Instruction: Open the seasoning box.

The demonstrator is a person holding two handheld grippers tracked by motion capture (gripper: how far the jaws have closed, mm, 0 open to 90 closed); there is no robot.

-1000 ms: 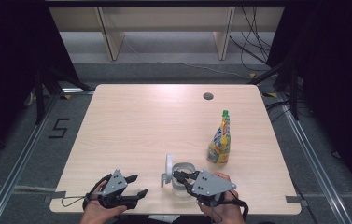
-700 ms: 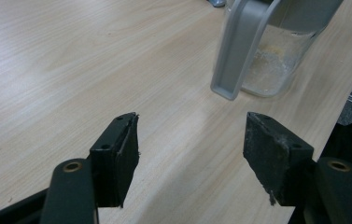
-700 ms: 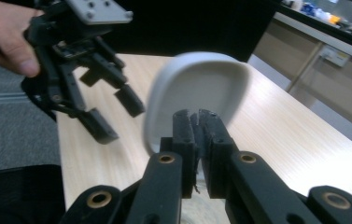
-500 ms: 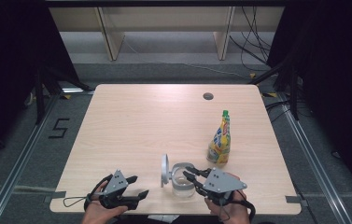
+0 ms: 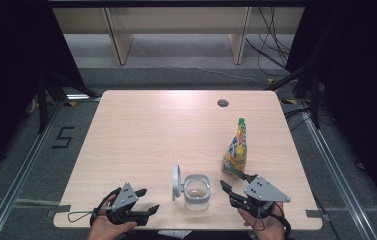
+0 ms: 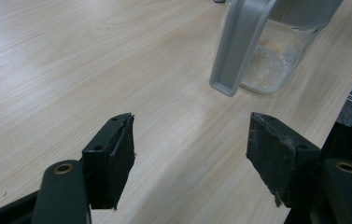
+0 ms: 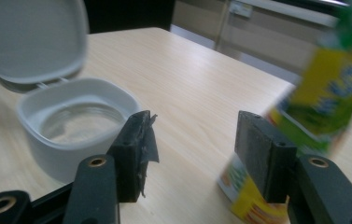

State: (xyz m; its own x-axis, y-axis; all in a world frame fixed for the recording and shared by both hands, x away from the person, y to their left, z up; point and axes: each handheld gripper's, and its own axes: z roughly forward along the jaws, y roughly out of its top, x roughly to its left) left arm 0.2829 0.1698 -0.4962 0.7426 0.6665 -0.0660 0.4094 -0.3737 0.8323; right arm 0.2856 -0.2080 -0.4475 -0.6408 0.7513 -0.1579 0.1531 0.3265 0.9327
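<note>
The clear container is being left standing near the table's front edge, its grey lid hinged up on the left side. The right gripper is being held just right of it — its jaws have just been opening, with nothing between them. The yellow-green pouch is standing upright just beyond that gripper. The left gripper is being kept wide open and empty, left of the container.
</note>
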